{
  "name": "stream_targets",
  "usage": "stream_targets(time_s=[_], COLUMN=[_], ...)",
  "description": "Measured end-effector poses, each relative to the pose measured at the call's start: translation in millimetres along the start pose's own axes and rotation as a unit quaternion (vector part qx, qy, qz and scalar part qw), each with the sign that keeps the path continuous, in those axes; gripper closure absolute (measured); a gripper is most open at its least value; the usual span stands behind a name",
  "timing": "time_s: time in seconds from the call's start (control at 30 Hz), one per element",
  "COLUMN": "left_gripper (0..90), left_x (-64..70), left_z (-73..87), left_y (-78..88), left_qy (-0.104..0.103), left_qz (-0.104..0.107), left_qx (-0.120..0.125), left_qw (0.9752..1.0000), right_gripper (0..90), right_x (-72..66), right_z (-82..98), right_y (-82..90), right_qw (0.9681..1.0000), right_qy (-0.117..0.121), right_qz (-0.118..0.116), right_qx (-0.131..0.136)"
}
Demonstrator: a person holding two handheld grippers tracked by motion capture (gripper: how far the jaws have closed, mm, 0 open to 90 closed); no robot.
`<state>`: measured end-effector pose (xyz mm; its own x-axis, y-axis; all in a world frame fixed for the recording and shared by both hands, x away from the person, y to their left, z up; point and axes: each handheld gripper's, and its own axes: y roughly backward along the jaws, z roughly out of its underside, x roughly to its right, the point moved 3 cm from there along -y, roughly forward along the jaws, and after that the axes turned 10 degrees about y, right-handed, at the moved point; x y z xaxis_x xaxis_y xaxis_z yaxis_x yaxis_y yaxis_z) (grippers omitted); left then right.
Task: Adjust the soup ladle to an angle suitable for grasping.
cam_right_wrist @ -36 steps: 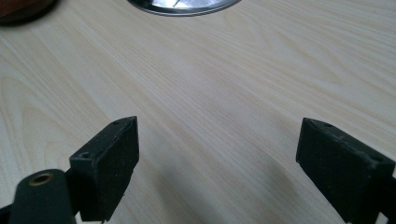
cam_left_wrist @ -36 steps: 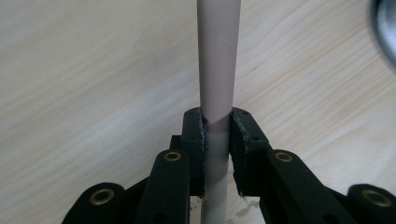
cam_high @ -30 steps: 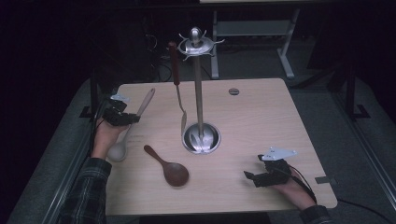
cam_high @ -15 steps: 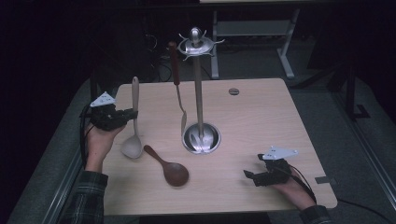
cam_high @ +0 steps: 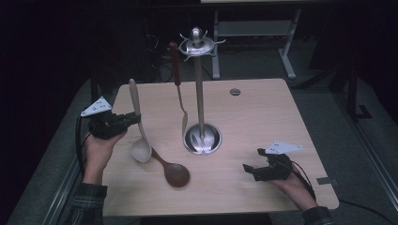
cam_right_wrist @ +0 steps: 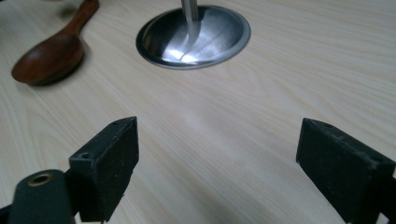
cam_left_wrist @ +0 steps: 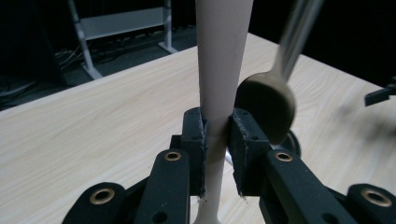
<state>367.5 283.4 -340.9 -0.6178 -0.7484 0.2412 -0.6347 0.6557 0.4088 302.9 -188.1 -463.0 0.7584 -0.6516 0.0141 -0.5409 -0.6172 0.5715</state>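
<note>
High view: your left claw (cam_high: 133, 119) was clenched on the pale wooden spoon (cam_high: 137, 123) at left of frame, handle up, bowl just above the tabletop (cam_high: 263, 117). Right claw (cam_high: 254, 169) lay released, lower right. Step judged: carrying the spoon to the hanging rack (cam_high: 199, 89). Next calls for raising the handle end to a free hook beside the hung metal spoon (cam_high: 180, 93), clear of the dark wooden spoon (cam_high: 172, 171).

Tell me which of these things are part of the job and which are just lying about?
In the job: pale wooden spoon, clamped in the left gripper; utensil stand.
Lying about: dark wooden spoon; open right gripper, idle.
</note>
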Motion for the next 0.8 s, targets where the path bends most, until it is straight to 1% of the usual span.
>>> stream_targets(time_s=[0.07, 0.1, 0.13, 0.2, 0.23, 0.27, 0.33, 0.5, 0.57, 0.67, 0.8], left_gripper=[76.8, 76.8, 76.8, 76.8, 76.8, 76.8, 76.8, 76.8, 76.8, 76.8, 76.8], left_x=[5.2, 8.8, 11.0, 18.1, 22.7, 24.6, 31.3, 45.9, 52.5, 63.5, 74.8], left_z=[-0.9, -1.4, -1.8, -2.9, -3.6, -3.9, -4.5, -6.3, -7.3, -8.3, -7.8], left_y=[2.2, 3.7, 4.4, 7.7, 9.1, 10.4, 12.0, 12.7, 11.3, 7.6, 1.0], left_qy=[-0.002, -0.004, -0.004, -0.006, -0.003, -0.007, -0.005, -0.009, -0.006, -0.011, -0.019], left_qz=[0.002, 0.004, 0.005, 0.010, 0.012, 0.014, 0.019, 0.032, 0.041, 0.052, 0.065], left_qx=[0.002, 0.001, 0.003, 0.006, 0.011, 0.011, 0.014, 0.014, 0.018, 0.016, 0.011], left_qw=[1.0000, 1.0000, 1.0000, 0.9999, 0.9999, 0.9998, 0.9997, 0.9993, 0.9989, 0.9984, 0.9976], right_gripper=[11.3, 10.6, 10.7, 10.9, 13.2, 13.8, 16.3, 24.8, 28.7, 34.7, 38.1], right_x=[-0.4, -0.5, -0.6, -0.8, -0.9, -1.4, -1.4, -0.4, -0.7, -1.1, -2.8], right_z=[-5.8, -8.0, -11.8, -17.8, -20.8, -24.5, -29.6, -45.1, -50.6, -61.4, -71.5], right_y=[0.5, 0.7, 1.1, 1.7, 2.2, 2.8, 3.2, 4.5, 5.3, 6.0, 5.1], right_qw=[1.0000, 1.0000, 0.9998, 0.9997, 0.9997, 0.9997, 0.9997, 0.9992, 0.9991, 0.9986, 0.9980], right_qy=[0.001, -0.001, -0.007, -0.011, -0.010, -0.011, -0.010, -0.015, -0.014, -0.020, -0.020], right_qz=[-0.005, -0.007, -0.016, -0.021, -0.024, -0.023, -0.021, -0.027, -0.026, -0.031, -0.039], right_qx=[-0.002, -0.004, -0.006, -0.003, -0.002, 0.002, 0.007, 0.026, 0.030, 0.039, 0.045])
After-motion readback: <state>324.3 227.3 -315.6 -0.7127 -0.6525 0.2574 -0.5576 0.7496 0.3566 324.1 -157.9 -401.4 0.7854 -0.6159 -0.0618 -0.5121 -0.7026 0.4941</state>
